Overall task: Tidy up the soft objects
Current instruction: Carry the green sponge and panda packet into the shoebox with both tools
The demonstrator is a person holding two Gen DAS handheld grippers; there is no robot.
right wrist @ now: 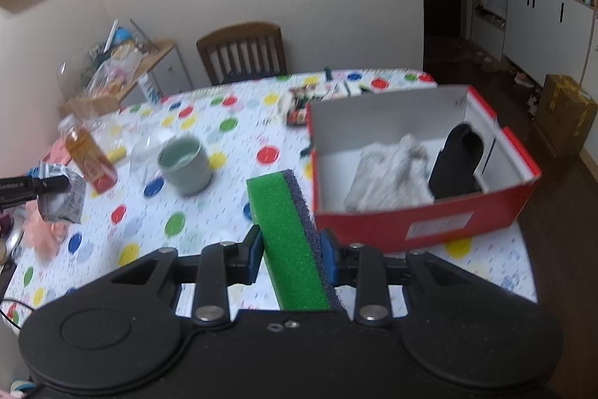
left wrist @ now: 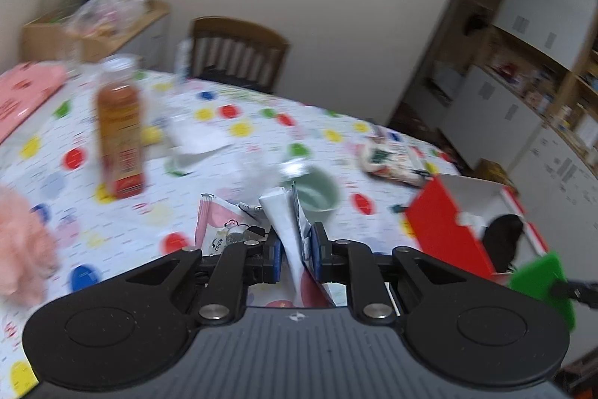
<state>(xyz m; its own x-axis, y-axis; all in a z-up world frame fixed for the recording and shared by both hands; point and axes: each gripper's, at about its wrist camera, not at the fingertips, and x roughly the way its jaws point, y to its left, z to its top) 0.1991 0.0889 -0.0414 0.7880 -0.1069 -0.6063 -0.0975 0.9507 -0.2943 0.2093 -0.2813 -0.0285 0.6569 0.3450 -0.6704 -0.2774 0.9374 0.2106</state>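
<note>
My left gripper (left wrist: 295, 251) is shut on a soft wet-wipe pack (left wrist: 286, 230) with an OPEN label and holds it above the table; the pack also shows at the left of the right wrist view (right wrist: 61, 197). My right gripper (right wrist: 289, 251) is shut on a green sponge (right wrist: 284, 230) with a dark scrub side, held left of the red box (right wrist: 422, 223). The sponge shows in the left wrist view (left wrist: 542, 277) too. The box (left wrist: 444, 230) holds a white cloth (right wrist: 392, 174) and a black soft item (right wrist: 458, 163). A pink fluffy item (left wrist: 22, 242) lies at the left.
The spotted tablecloth (right wrist: 194, 242) carries a juice bottle (left wrist: 119, 133), a green cup (right wrist: 185, 165), a clear plastic wrapper (left wrist: 198, 137), a printed pouch (left wrist: 388, 156) and a pink pack (left wrist: 26, 92). A wooden chair (right wrist: 243, 51) stands at the far side. Shelves line the right wall.
</note>
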